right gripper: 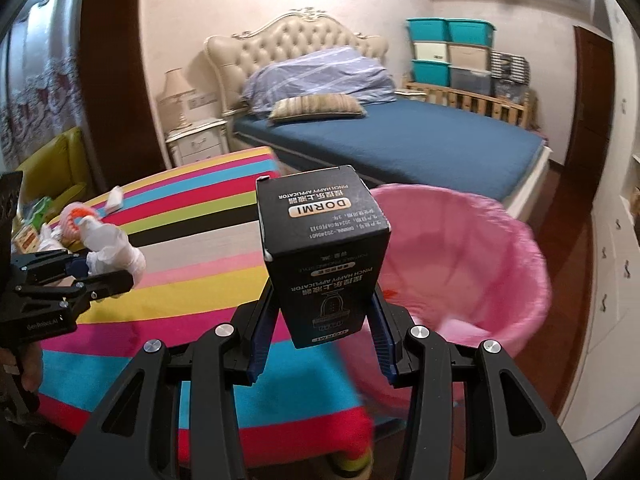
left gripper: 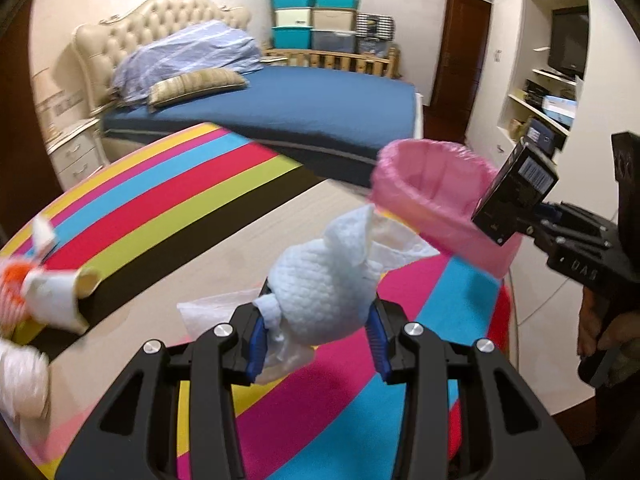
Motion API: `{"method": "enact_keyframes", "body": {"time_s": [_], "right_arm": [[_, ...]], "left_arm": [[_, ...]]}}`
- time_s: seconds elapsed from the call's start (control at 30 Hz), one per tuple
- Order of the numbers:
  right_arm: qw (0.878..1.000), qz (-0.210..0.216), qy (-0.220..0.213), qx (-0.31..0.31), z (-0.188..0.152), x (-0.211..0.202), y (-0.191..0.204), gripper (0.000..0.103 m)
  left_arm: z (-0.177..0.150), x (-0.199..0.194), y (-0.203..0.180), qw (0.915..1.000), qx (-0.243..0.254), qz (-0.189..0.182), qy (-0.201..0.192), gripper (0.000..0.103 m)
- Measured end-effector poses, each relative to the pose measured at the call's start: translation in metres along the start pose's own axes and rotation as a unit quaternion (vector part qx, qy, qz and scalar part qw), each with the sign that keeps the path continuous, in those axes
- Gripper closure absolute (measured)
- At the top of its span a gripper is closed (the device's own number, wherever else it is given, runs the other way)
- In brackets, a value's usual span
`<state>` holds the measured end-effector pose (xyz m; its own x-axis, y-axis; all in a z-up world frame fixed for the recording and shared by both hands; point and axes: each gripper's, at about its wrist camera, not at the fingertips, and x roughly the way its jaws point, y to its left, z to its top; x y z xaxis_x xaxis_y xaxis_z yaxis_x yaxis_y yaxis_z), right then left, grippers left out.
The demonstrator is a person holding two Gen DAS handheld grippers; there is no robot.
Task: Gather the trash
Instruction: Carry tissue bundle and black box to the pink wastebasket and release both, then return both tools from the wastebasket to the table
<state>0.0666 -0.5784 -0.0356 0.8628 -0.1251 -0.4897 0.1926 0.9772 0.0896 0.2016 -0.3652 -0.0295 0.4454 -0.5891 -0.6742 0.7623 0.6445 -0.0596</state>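
My left gripper is shut on a crumpled white tissue wad with a bit of clear plastic hanging from it, held above the striped tablecloth. My right gripper is shut on a black DORMI carton. A bin lined with a pink bag stands past the table's right edge, just beyond the carton. In the left wrist view the bin lies ahead to the right, the carton beside its rim. The right wrist view shows the left gripper with the tissue at far left.
More litter lies at the table's far left: a paper tube, white wrappers and an orange-and-white packet. Behind stand a bed with a blue sheet, a nightstand, stacked storage boxes and a white shelf unit.
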Motion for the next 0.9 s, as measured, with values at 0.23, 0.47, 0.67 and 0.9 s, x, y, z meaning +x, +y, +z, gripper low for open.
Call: {"method": "enact_keyframes", "body": {"time_s": [0.23, 0.47, 0.67, 0.9], "right_arm": [[0.999, -0.045, -0.007, 0.025, 0.006, 0.003, -0.05, 0.061], [0.997, -0.069, 0.005, 0.019, 0.016, 0.016, -0.08, 0.061], [0.997, -0.066, 0.024, 0.009, 0.02, 0.032, -0.09, 0.054], [0.996, -0.084, 0.008, 0.025, 0.02, 0.025, -0.099, 0.034]], "left_arm": [[0.059, 0.041, -0.064, 0.9978, 0.053, -0.039, -0.004, 0.062], [0.101, 0.087, -0.107, 0.9963, 0.053, -0.067, 0.005, 0.061], [0.126, 0.12, -0.123, 0.9957, 0.026, -0.087, 0.015, 0.052], [0.125, 0.113, -0.108, 0.9986, 0.003, -0.051, -0.014, 0.013]]}}
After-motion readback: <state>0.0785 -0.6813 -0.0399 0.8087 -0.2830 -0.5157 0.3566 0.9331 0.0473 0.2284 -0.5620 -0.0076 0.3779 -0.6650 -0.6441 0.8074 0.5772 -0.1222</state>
